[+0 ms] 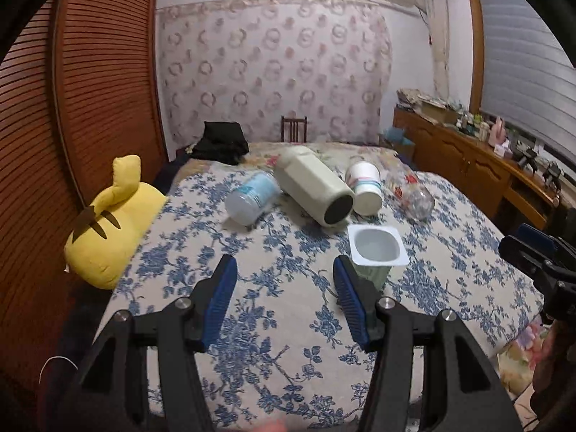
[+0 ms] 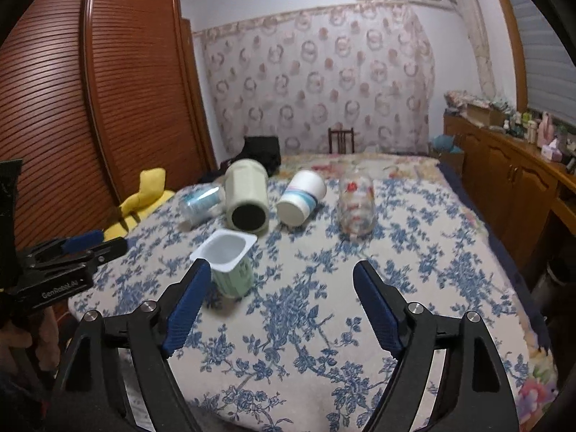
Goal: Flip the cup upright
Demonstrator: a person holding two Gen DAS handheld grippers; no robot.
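Observation:
A pale green yogurt cup [image 1: 378,252] [image 2: 230,262] stands upright on the floral bedspread, mouth up. Behind it lie on their sides a blue-white plastic cup [image 1: 252,198] [image 2: 199,201], a large cream jug [image 1: 313,187] [image 2: 246,198], a white paper cup [image 1: 365,187] [image 2: 302,198] and a clear glass with red print [image 1: 415,198] [image 2: 356,205]. My left gripper [image 1: 284,288] is open and empty, its right finger just left of the yogurt cup. My right gripper [image 2: 282,295] is open and empty, its left finger close in front of the yogurt cup.
A yellow plush toy [image 1: 108,223] [image 2: 144,198] lies at the bed's left edge beside a wooden slatted wardrobe [image 1: 90,90]. A black bag [image 1: 221,142] and a chair [image 1: 294,129] are at the far end. A cluttered wooden cabinet [image 1: 468,158] runs along the right.

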